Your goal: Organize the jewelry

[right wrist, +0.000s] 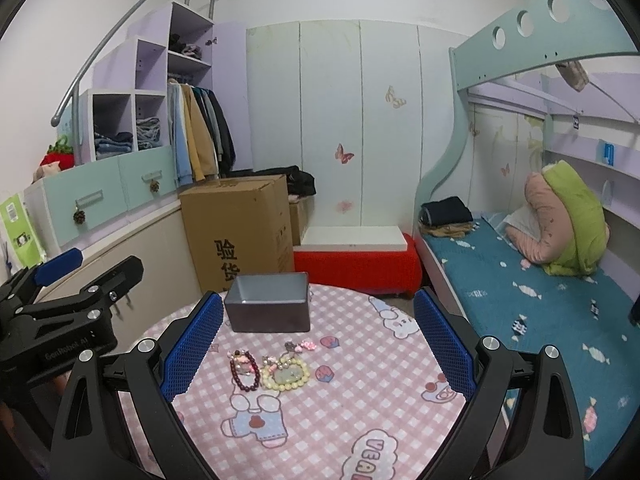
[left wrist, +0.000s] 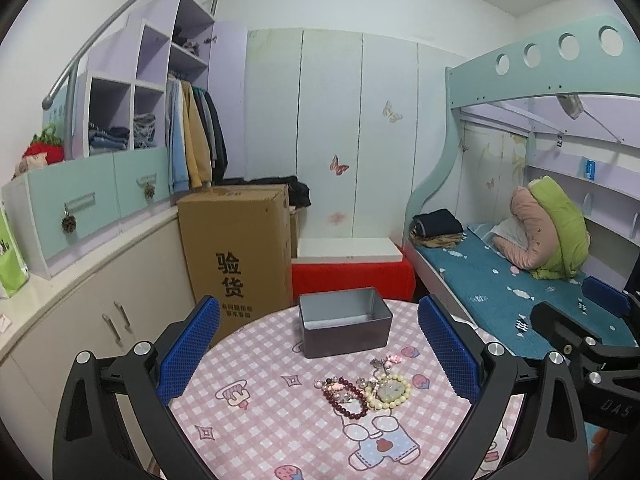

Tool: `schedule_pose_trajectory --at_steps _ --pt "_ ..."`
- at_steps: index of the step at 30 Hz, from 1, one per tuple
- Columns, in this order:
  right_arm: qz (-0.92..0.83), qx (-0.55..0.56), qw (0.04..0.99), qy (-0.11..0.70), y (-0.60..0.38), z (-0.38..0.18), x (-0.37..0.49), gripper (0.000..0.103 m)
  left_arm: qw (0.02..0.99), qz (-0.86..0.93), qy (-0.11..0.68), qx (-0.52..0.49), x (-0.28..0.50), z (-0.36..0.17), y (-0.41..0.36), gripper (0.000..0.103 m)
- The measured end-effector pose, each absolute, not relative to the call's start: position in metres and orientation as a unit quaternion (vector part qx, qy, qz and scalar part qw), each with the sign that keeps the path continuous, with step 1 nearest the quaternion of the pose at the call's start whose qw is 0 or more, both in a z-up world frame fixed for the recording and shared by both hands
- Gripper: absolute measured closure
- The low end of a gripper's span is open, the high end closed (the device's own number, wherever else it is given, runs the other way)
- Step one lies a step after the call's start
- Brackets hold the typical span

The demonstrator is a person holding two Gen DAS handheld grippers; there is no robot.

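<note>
- The jewelry lies in a small heap near the middle of the round table: a dark red bead bracelet, a pale cream bead bracelet touching it, and small pink and metal trinkets just behind them.
- The open grey tin box stands empty toward the table's far edge, just beyond the heap.
- The left gripper and right gripper both hover above the table with jaws spread wide, holding nothing.
- The step in hand looks like the first pick, since nothing lies in the box.
- Judged best: take one bracelet at a time, starting with an outer piece; close the pads across the bead string, not over the whole heap.
- Lift slowly, because touching strands may drag along.
- Release low inside the box so beads do not bounce out.
</note>
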State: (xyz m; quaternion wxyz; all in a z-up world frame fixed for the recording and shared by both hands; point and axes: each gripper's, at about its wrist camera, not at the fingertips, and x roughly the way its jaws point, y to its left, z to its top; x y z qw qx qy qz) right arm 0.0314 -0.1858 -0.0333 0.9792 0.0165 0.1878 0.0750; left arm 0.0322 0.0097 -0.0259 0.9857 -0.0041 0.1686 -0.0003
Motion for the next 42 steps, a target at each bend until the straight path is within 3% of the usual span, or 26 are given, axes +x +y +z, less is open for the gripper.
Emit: schedule_pose_trajectory --at_steps 5,16,31,37,42 --pt "0.068 0.019 0.973 0.218 -0.189 -0.05 0.054 0.01 0.979 0.005 0.202 -0.02 0.059 -0.046 0.024 0.007" --pt "0.053 0.014 0.94 0.336 -0.191 -0.131 0.12 0.01 0.92 0.021 0.392 -0.009 0.141 -0.158 0.034 0.007" --pt "0.069 0.014 0.91 0.408 -0.186 -0.189 0.162 0.01 0.875 0.03 0.483 0.008 0.176 -0.223 0.032 0.006" --pt "0.069 0.001 0.905 0.42 -0.178 -0.198 0.175 0.01 0.876 0.019 0.482 -0.002 0.168 -0.218 0.049 0.022" --pt "0.059 -0.025 0.904 0.423 -0.17 -0.202 0.188 0.01 0.882 0.005 0.471 0.004 0.163 -0.214 0.058 0.06"
